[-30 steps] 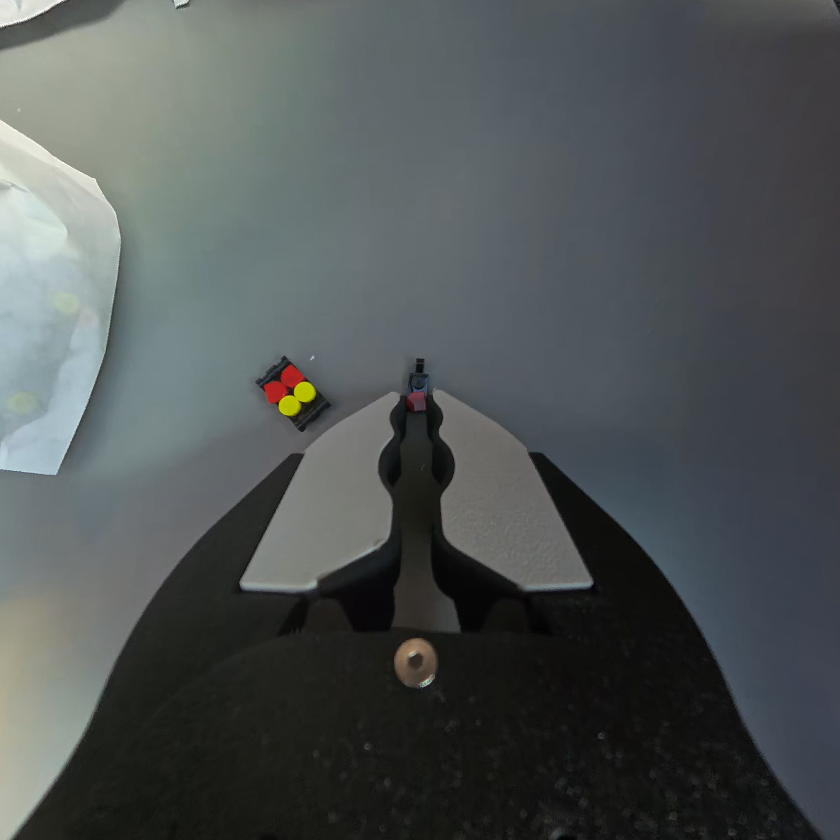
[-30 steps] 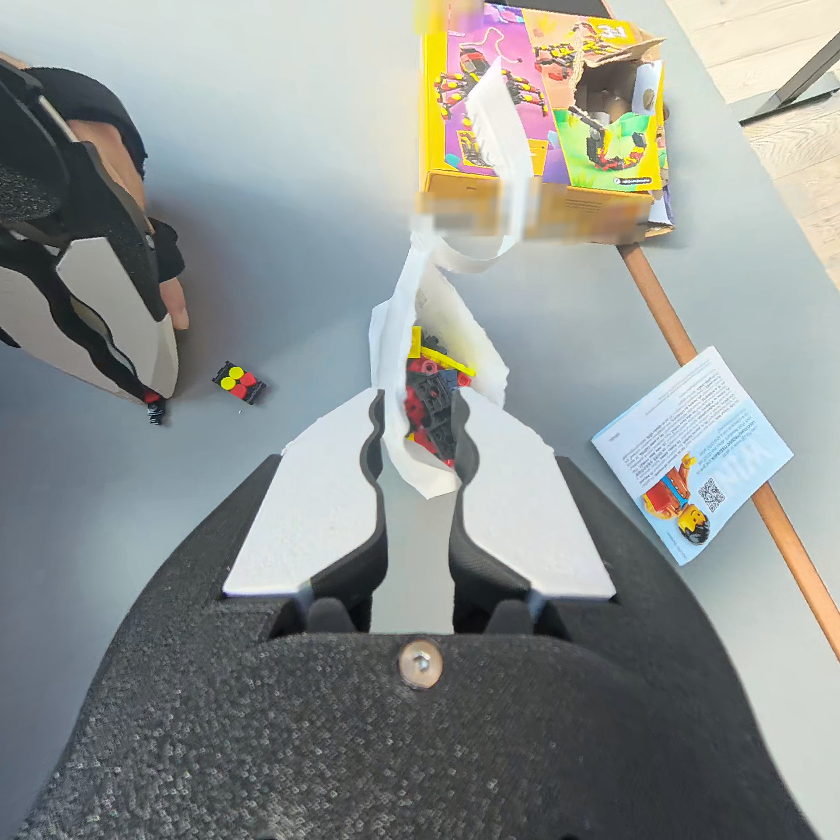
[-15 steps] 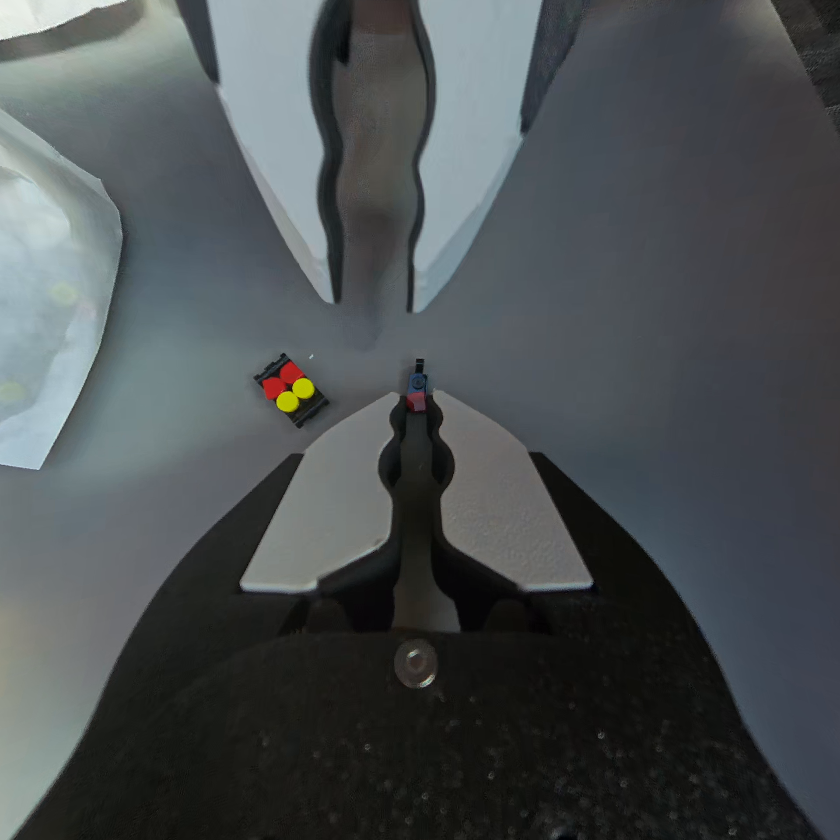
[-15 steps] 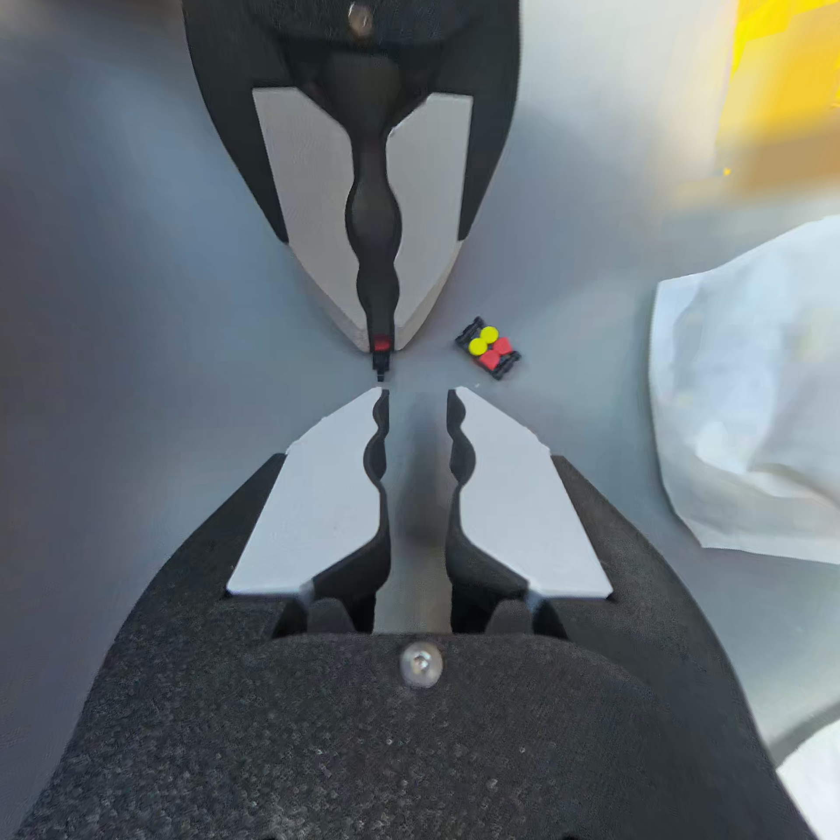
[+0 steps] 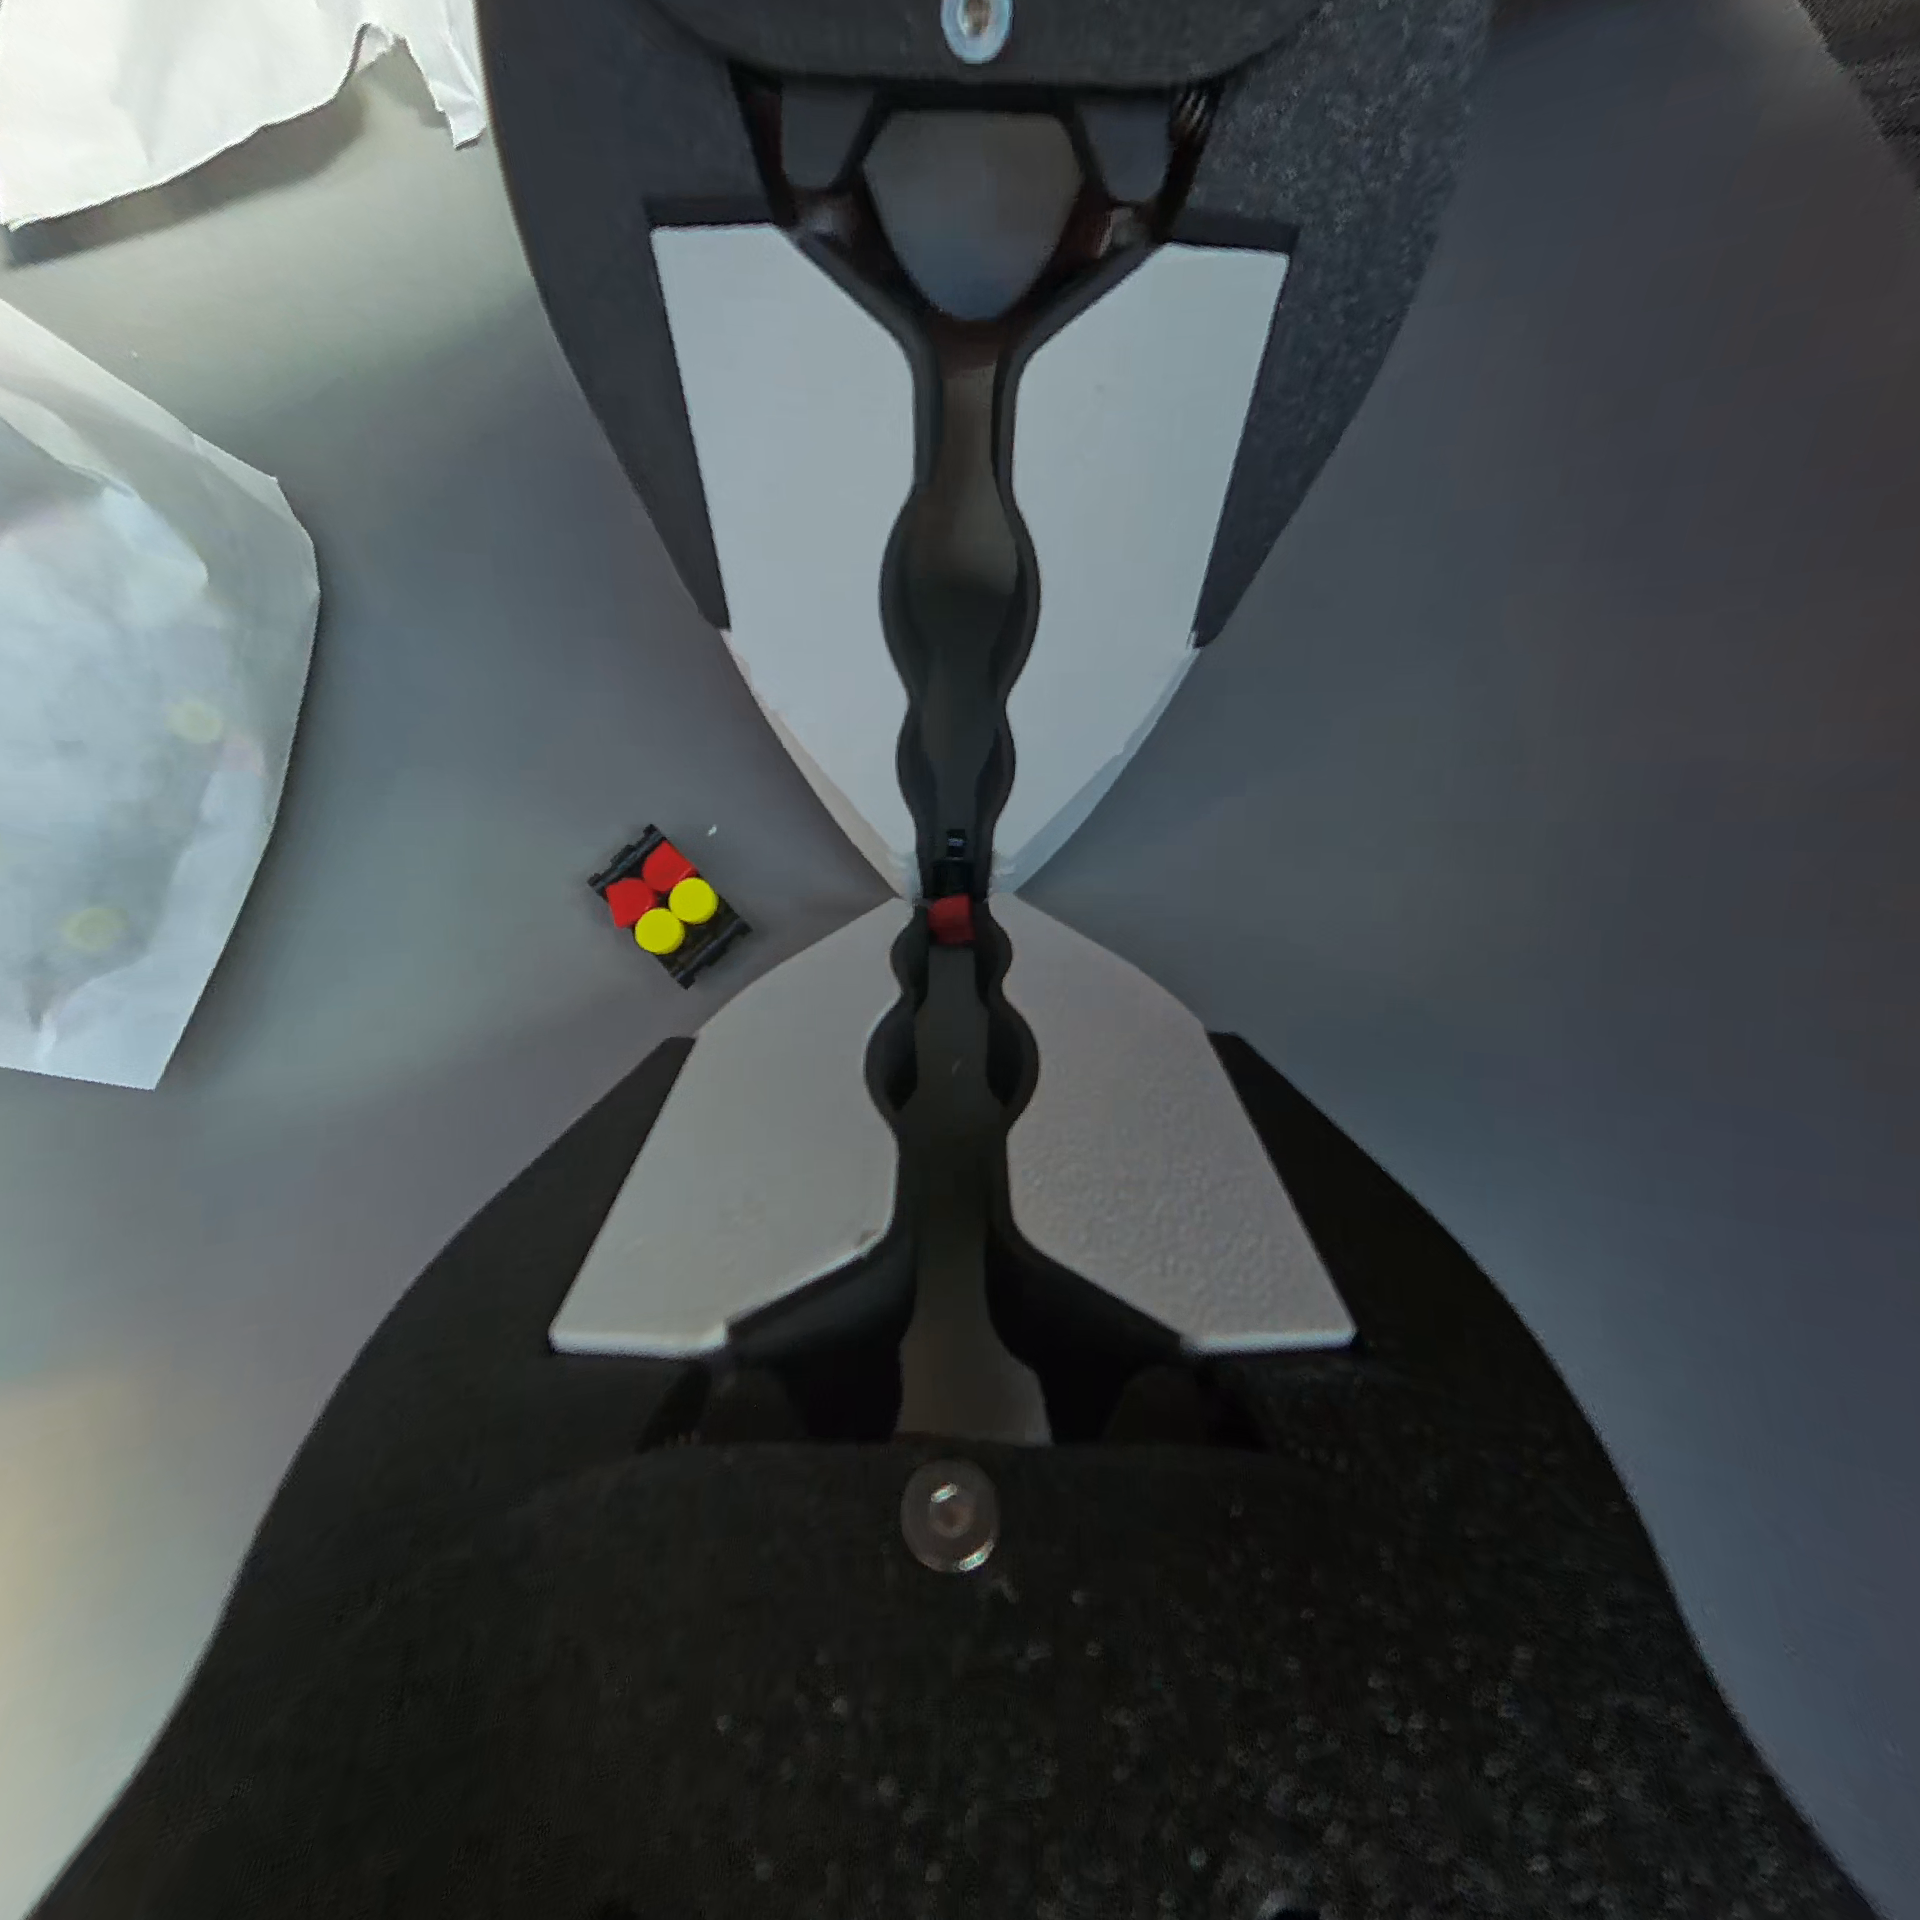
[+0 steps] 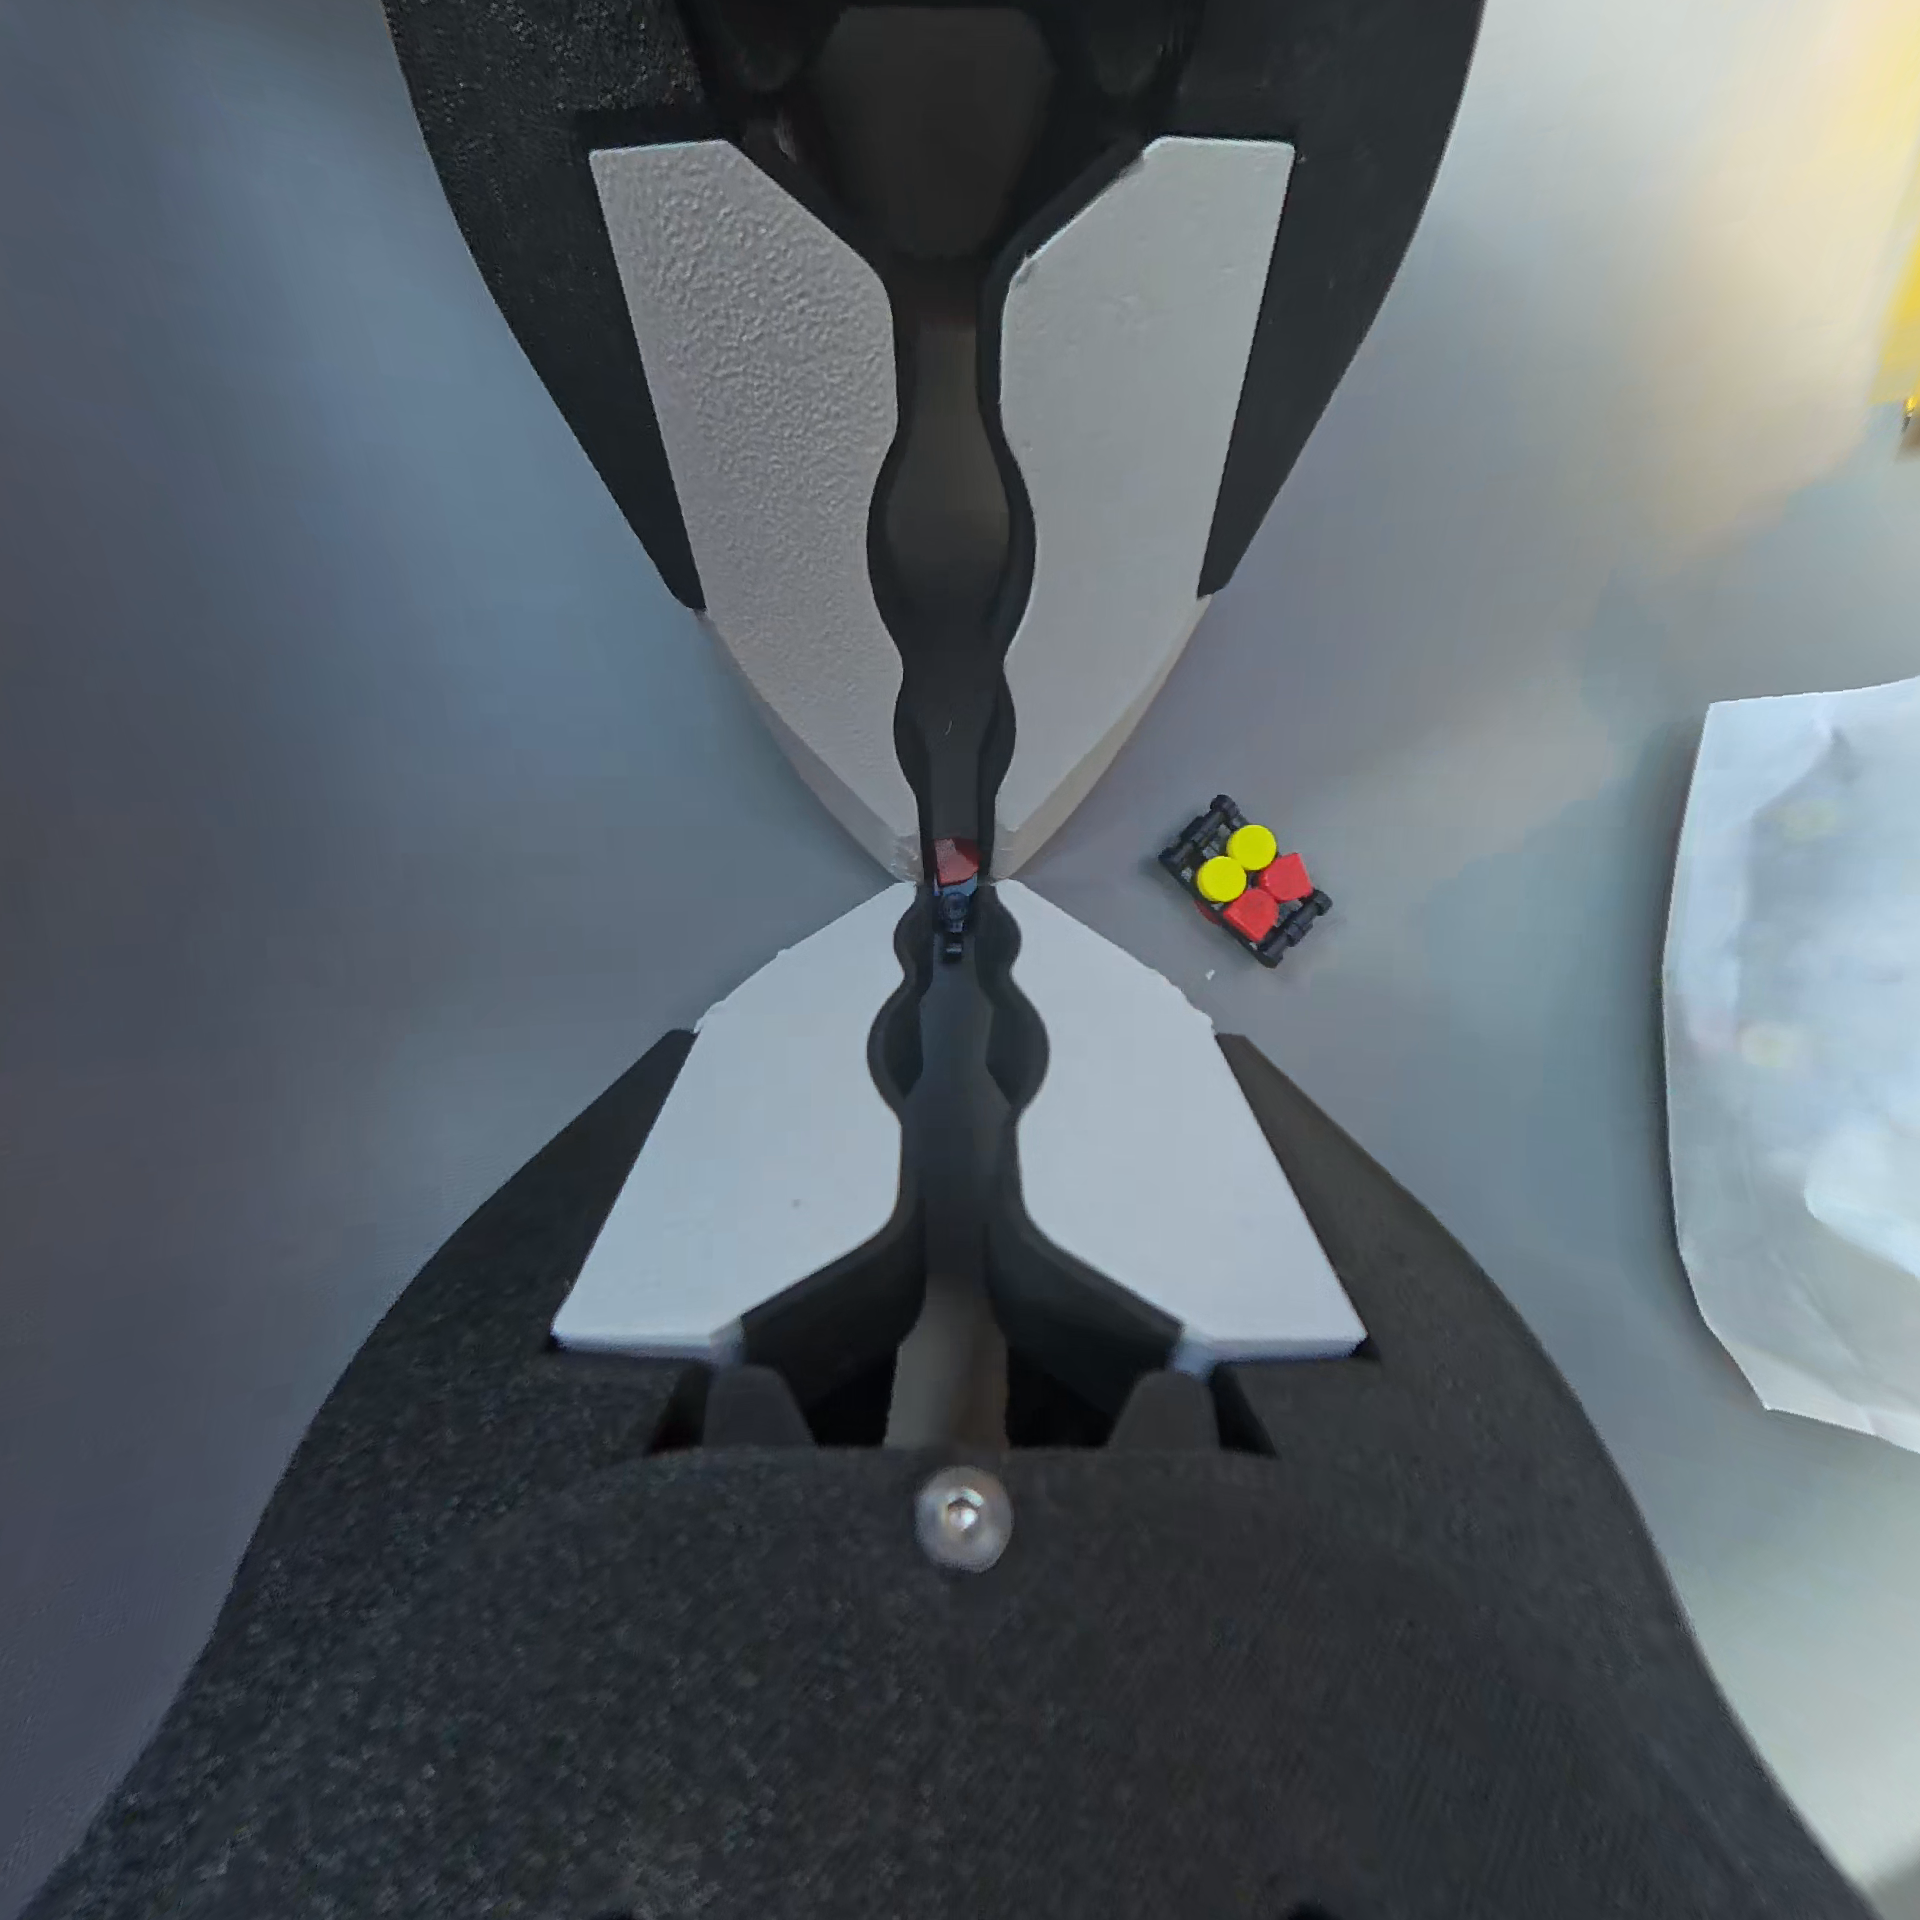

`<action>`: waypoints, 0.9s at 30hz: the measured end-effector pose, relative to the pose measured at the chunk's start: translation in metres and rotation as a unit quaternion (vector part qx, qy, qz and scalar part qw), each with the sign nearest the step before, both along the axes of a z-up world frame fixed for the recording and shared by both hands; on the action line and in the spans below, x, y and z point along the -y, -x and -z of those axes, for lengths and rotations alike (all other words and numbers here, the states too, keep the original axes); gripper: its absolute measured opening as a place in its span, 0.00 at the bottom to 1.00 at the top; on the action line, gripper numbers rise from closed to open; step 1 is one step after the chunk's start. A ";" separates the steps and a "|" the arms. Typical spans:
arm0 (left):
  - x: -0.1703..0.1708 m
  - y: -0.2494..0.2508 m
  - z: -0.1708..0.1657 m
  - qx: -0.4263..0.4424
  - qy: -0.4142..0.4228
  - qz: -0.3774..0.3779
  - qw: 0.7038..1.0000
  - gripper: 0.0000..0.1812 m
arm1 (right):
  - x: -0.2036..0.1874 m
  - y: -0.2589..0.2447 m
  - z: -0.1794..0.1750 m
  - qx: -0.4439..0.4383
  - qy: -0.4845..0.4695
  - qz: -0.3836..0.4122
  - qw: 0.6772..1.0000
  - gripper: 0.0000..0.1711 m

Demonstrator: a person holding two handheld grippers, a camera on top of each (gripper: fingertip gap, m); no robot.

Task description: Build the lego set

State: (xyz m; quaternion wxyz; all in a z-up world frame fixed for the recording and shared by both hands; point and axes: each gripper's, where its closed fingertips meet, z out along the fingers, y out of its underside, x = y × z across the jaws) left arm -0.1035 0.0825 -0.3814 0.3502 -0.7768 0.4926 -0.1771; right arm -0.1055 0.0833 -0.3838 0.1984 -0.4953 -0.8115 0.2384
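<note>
A tiny lego piece, red [image 5: 949, 922] at one end and dark blue-black [image 6: 952, 914] at the other, is held between both grippers just above the grey table. My left gripper [image 5: 951, 912] is shut on its red end. My right gripper [image 6: 951, 902] faces it tip to tip and is shut on the dark end. The right gripper also shows at the top of the left wrist view [image 5: 954, 875], and the left gripper at the top of the right wrist view [image 6: 951, 871]. A small black plate with two red and two yellow round tiles [image 5: 670, 906] [image 6: 1247, 894] lies on the table beside the tips.
A white paper bag [image 5: 125, 727] [image 6: 1808, 1039] with loose pieces lies past the small plate. More crumpled white paper [image 5: 208, 94] is at the far left corner. A blurred yellow box edge [image 6: 1901, 312] shows at the right. The grey table [image 5: 1558, 727] surrounds the grippers. Left and right tips are no more than a few centimetres apart.
My right gripper has swung over from the paper bag, met the left gripper tip to tip and closed on the dark end of the piece. The left gripper has stayed put.
</note>
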 end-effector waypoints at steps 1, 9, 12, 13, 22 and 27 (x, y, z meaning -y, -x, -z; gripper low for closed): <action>0.000 0.000 0.000 -0.002 -0.005 0.000 1.000 0.04 | 0.000 0.000 0.000 0.005 -0.006 0.000 1.000 0.05; 0.004 0.000 -0.002 0.005 -0.026 0.007 1.000 0.04 | 0.003 0.000 0.000 0.035 -0.030 -0.018 0.999 0.05; 0.006 0.001 -0.003 0.024 -0.013 0.002 1.000 0.04 | 0.005 0.001 0.000 0.036 -0.039 -0.025 0.998 0.05; 0.005 0.001 -0.003 0.026 -0.010 0.001 1.000 0.04 | 0.005 0.001 0.000 0.038 -0.041 -0.026 0.998 0.05; 0.005 0.003 -0.006 0.056 0.033 -0.004 0.998 0.03 | 0.005 0.004 0.000 0.035 -0.049 -0.032 0.998 0.04; 0.005 0.004 -0.008 0.058 0.023 -0.003 0.998 0.03 | 0.006 0.004 0.000 0.030 -0.034 -0.031 0.998 0.05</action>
